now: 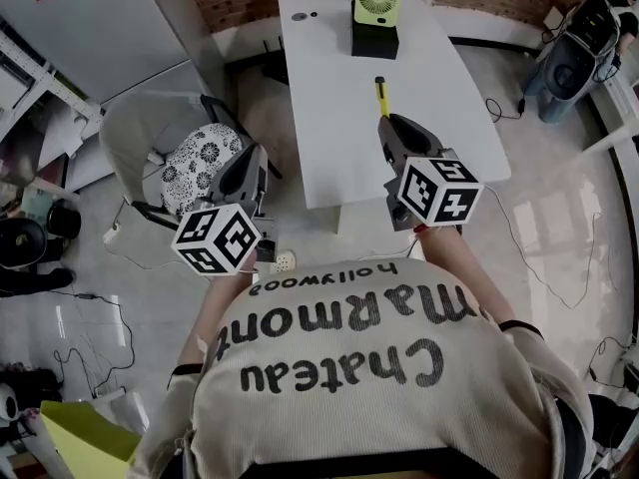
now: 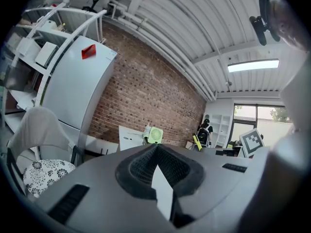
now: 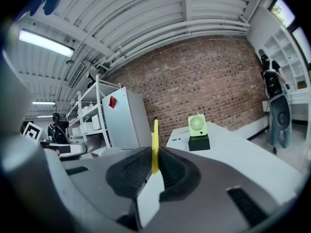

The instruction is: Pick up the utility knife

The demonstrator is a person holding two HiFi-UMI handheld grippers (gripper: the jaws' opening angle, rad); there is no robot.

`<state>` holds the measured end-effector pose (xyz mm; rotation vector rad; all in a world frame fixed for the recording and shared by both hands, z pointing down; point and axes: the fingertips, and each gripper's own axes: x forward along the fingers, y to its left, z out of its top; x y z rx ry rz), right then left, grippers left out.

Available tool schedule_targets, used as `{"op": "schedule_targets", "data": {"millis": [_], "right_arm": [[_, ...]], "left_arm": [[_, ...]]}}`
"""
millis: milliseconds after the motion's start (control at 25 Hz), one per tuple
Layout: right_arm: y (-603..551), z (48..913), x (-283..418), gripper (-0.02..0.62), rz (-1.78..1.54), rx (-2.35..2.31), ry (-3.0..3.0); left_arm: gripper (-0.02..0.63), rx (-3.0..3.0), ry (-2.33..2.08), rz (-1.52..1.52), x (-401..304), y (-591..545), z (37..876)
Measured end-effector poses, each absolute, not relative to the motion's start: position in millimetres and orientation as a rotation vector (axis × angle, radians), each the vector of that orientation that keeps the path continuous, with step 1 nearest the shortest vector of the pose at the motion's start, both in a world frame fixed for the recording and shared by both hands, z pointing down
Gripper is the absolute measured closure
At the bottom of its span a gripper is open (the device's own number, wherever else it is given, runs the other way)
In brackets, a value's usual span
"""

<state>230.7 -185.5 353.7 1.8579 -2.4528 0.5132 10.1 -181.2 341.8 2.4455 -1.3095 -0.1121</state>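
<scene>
Looking down through the head view, I have both grippers out in front of the person's printed shirt [image 1: 339, 352]. My right gripper [image 1: 385, 120] is clamped on the utility knife [image 1: 380, 96]: the yellow handle sits pinched between the 2 jaws and the rest of it sticks out ahead of them, ending in a dark tip. From above, the knife shows over the near half of the white table [image 1: 329, 138], roughly along its length. In the right gripper view the same knife [image 3: 154, 147] rises as a thin yellow strip from the middle of the right gripper [image 3: 155, 154], with the brick wall [image 3: 214, 81] behind it and the table top off to the right, lower in the picture.

My left gripper [image 1: 254, 154] hangs off the table's left side, above the floor and just beside a chair [image 1: 140, 133] with a flowered cushion [image 1: 198, 160]. In the left gripper view its jaws are pressed together at the left gripper [image 2: 156, 147] tip, and I see nothing between them.

At the far end of the table a green fan [image 1: 377, 0] stands on a black box [image 1: 374, 41]. 1 white fridge [image 1: 100, 28] stands at the upper left.
</scene>
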Motion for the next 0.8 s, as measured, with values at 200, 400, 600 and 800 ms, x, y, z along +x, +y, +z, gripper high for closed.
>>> {"op": "schedule_targets", "data": {"millis": [200, 400, 600, 800], "right_arm": [[-184, 356, 233, 0.549, 0.513, 1.865, -2.444], [-180, 359, 235, 0.551, 0.519, 1.866, -2.432], [-178, 362, 239, 0.551, 0.535, 1.872, -2.422], [-178, 366, 243, 0.551, 0.546, 1.876, -2.414]], "left_arm": [[0.604, 2.439, -1.319, -0.118, 7, -181, 344], [0.604, 2.435, -1.32, -0.12, 8, -179, 344], [0.604, 2.439, -1.309, -0.112, 13, -178, 346], [0.604, 2.437, -1.308, -0.11, 16, -179, 348]]}}
